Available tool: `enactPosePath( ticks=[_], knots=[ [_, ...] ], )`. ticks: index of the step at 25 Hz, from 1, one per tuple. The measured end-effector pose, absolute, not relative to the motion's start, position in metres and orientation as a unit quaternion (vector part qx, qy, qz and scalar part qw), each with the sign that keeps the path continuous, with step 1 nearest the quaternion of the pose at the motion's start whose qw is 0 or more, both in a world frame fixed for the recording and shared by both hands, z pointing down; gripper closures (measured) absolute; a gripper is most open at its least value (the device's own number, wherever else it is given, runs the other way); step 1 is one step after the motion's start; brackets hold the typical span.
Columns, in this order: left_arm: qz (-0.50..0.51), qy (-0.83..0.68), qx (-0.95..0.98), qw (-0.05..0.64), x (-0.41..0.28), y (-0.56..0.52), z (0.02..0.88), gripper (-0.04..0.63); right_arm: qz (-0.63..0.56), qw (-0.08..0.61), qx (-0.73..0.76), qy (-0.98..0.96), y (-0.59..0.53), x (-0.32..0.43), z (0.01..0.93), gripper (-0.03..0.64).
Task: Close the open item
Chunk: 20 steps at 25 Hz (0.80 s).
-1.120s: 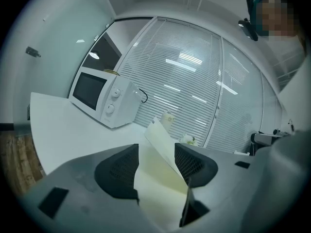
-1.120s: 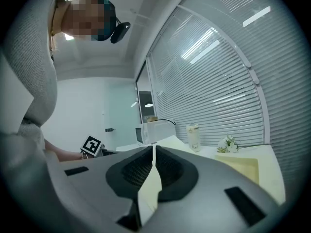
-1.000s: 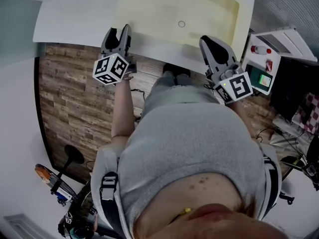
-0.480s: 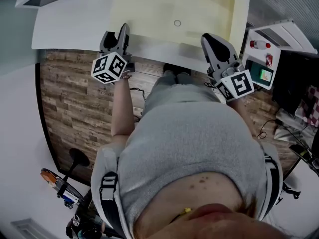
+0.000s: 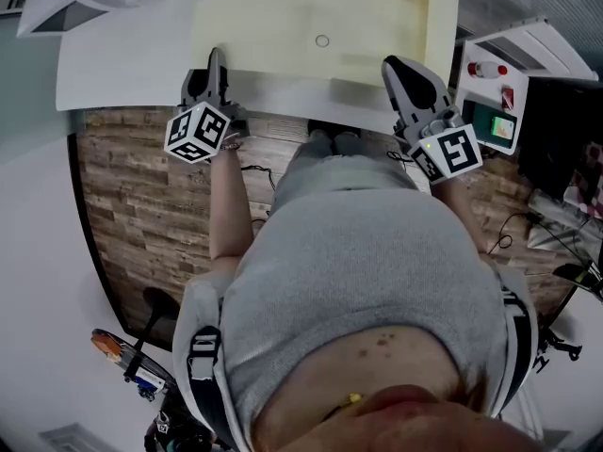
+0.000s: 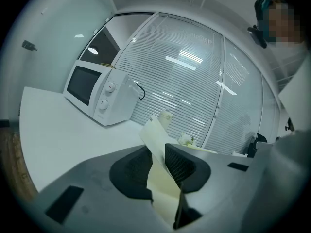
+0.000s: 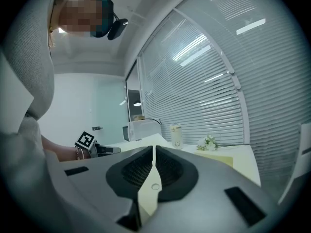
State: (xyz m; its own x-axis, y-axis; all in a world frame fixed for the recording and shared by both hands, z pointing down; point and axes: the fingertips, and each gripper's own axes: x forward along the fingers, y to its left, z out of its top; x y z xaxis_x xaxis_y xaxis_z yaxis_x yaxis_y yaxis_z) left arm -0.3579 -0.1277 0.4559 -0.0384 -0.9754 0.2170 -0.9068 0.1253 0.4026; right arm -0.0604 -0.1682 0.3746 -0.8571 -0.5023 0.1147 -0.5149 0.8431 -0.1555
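Stands at the white bench with both forearms stretched forward, claws pointing away from the body at the near edge. Keeps a pale yellow flat plastic folder spread open on the bench, between the two claws and beyond them. Reaches out on a bare forearm with the left claw, closing round a lifted edge of the folder, a narrow gap showing beside the sheet. Clenches the right claw on another strip of the folder, one bearing a small round snap. Shows, in the left gripper view, a white microwave oven farther along the bench.
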Motion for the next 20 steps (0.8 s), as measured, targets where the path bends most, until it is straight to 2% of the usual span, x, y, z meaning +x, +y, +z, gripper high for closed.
enactPosePath(
  ticks=[20],
  knots=[
    [-0.063,-0.721,0.659,0.203,-0.353,-0.130,0.445,0.518,0.063,0.069,0.325,-0.941,-0.187,0.019,0.405,0.540]
  ],
)
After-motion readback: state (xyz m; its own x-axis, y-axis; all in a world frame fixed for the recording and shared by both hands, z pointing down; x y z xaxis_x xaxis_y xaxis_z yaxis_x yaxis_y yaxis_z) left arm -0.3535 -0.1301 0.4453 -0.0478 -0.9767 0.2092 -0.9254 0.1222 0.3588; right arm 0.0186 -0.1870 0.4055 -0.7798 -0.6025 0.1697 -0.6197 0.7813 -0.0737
